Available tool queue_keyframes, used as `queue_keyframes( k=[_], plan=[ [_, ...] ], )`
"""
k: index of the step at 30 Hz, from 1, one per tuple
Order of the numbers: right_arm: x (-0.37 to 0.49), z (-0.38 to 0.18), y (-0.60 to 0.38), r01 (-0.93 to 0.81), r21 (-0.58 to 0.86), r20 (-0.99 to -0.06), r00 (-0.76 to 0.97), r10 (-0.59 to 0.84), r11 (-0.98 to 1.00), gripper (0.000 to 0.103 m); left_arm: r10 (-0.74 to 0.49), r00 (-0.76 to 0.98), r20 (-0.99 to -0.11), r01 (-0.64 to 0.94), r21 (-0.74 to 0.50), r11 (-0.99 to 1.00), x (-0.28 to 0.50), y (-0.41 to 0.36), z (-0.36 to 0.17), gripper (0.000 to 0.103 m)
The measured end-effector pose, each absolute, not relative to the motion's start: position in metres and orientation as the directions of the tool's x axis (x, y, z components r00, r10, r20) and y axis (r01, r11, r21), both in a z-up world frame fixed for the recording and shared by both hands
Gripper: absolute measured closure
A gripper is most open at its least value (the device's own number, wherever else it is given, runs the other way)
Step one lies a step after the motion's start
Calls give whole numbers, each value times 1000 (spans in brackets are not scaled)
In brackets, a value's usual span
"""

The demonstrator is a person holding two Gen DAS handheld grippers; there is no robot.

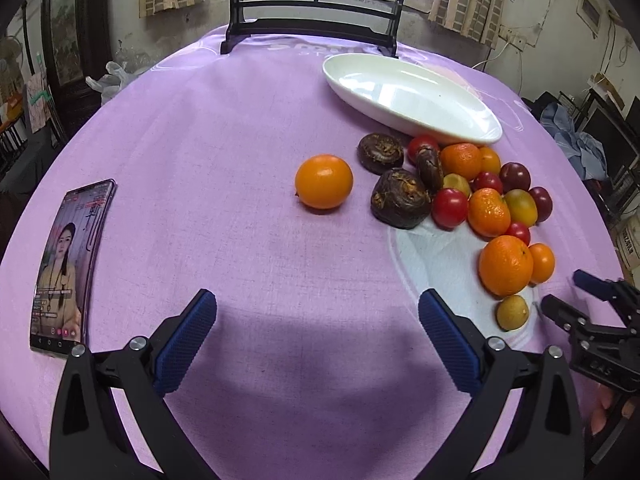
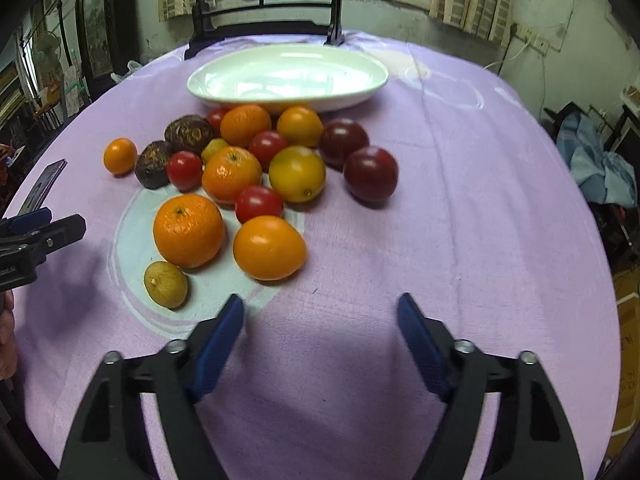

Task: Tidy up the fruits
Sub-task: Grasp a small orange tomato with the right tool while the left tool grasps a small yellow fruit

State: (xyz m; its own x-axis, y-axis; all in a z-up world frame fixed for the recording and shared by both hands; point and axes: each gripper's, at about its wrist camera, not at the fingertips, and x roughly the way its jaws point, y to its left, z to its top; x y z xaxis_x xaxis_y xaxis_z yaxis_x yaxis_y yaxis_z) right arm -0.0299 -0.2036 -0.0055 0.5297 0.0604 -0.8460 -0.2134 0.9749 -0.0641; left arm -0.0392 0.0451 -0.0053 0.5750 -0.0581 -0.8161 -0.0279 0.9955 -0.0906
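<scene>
Looking at this heap of fruit [image 2: 248,176] just in front of the empty white dish [image 2: 288,76], I worry about rollaways. Both the left gripper [image 1: 316,336] and right gripper [image 2: 320,320] hover spread wide, holding nothing. Nudge one orange [image 2: 188,230] and its neighbours scatter across the purple cloth [image 2: 460,200].

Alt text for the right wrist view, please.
The open right tongs hover empty over a purple tablecloth, facing a pile of loose fruit in front of an empty white oval dish. The left tongs reach in from the left edge.
</scene>
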Motion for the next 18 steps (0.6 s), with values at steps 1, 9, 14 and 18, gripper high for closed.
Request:
queue_keyframes(
  k=[1,9,14,18],
  plan=[
    [-26,-7,-202,-221,-57,-853,518,68,974,36,-58,572,-818,-24,-88,996,-39,45,-6,4],
    [-8,-7,-180,-296,-42,-855,505,119,954,58,-88,545,-833,30,-86,996,-43,33,-6,4],
    [-10,-5,-183,-294,-21,-845,517,140,956,63,-140,516,-845,108,-98,989,-50,7,-5,4],
    [-11,-3,-200,-261,27,-836,523,165,965,63,-160,503,-849,167,-86,982,-53,-20,-5,4]
  ],
)
